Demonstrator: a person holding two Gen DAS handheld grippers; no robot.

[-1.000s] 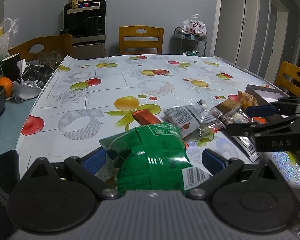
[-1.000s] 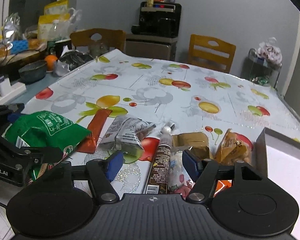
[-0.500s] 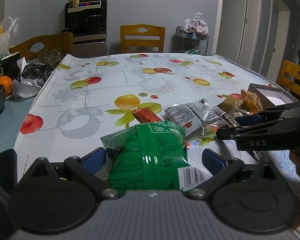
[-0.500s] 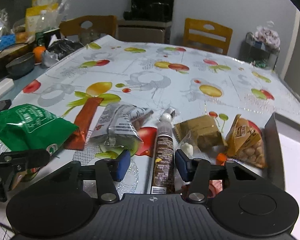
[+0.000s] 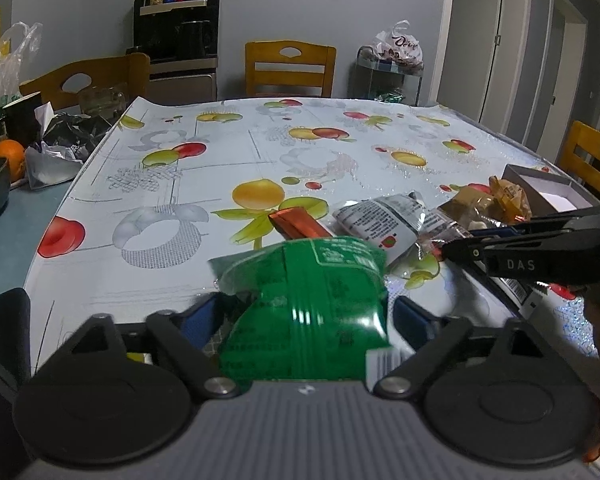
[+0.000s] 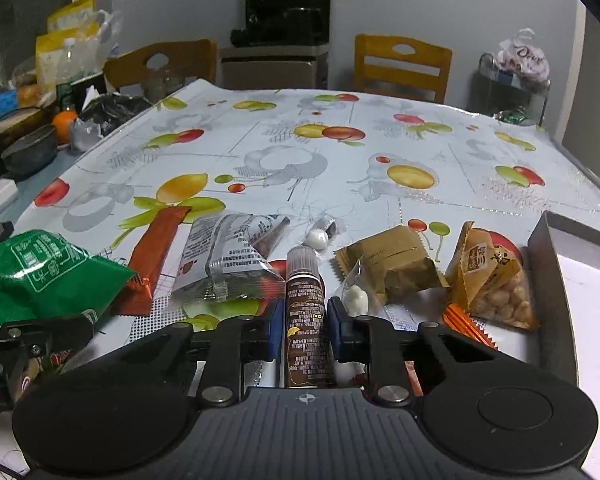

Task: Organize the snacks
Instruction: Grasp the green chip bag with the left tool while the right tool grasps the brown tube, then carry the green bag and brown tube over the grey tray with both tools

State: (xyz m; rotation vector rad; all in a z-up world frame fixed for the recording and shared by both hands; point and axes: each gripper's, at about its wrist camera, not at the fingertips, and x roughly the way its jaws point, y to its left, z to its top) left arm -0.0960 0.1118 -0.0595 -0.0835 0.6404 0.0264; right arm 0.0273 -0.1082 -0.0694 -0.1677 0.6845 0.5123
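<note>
A table (image 6: 380, 152) under a fruit-printed cloth fills both views. In the lower half of the right wrist view lie a green bag (image 6: 40, 272), an orange-brown bar (image 6: 156, 256), a silver packet (image 6: 232, 256), a brown tube (image 6: 306, 312), a tan packet (image 6: 388, 260), a nut pouch (image 6: 492, 280) and, at the right edge, a grey box (image 6: 540, 248).

Glossy crinkled foil on the green snack bag (image 5: 312, 296); shiny plastic tablecloth (image 5: 220, 148), fruit-printed; matt black plastic gripper (image 6: 305, 320) arms; grey box (image 6: 556, 240), probably cardboard.
</note>
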